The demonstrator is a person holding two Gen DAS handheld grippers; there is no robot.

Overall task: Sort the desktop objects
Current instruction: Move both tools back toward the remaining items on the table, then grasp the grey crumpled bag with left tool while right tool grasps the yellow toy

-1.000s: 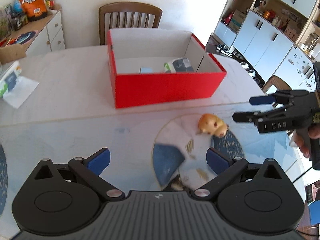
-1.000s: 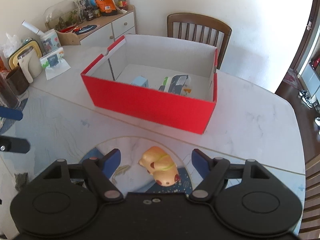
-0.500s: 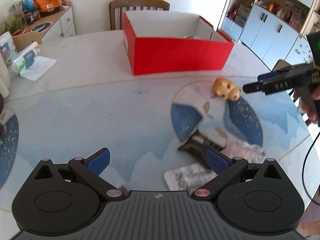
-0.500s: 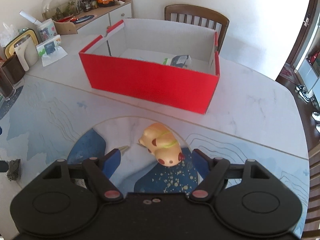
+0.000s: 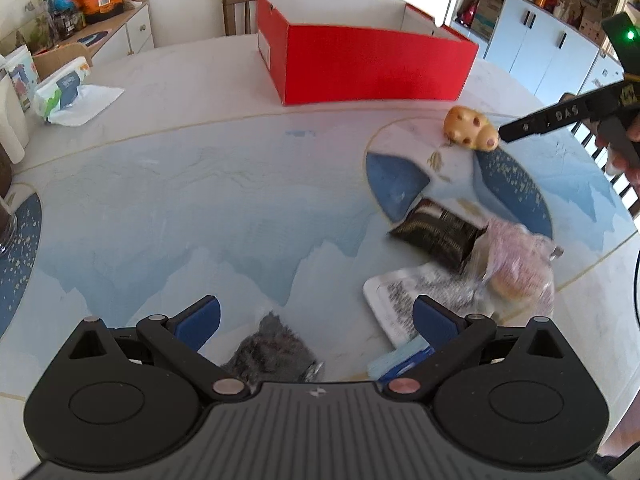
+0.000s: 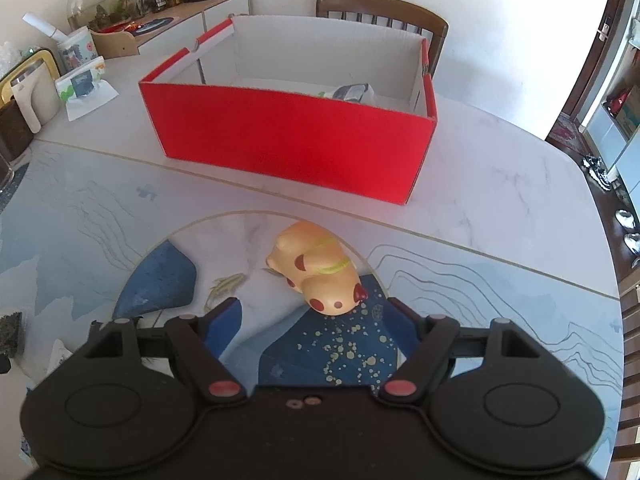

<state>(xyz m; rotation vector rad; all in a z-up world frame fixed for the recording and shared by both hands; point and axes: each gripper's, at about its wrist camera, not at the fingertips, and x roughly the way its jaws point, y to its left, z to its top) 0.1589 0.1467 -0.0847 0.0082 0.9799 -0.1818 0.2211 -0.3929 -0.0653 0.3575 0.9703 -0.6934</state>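
Red box (image 6: 288, 140) wall hides most contents; grey packet (image 5: 272, 348) blurred.

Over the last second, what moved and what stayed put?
The left gripper pulled back from the red box, bringing the packets near the table edge into view. The right gripper closed in on the capybara toy. Both grippers stayed open; toy and box stayed put.

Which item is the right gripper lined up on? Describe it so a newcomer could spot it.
Find the red box on the table; nearer the camera lies a round blue-and-white mat print. On it, just ahead of the open right gripper, lies a tan animal-shaped toy, the only rounded, maroon-spotted thing there.
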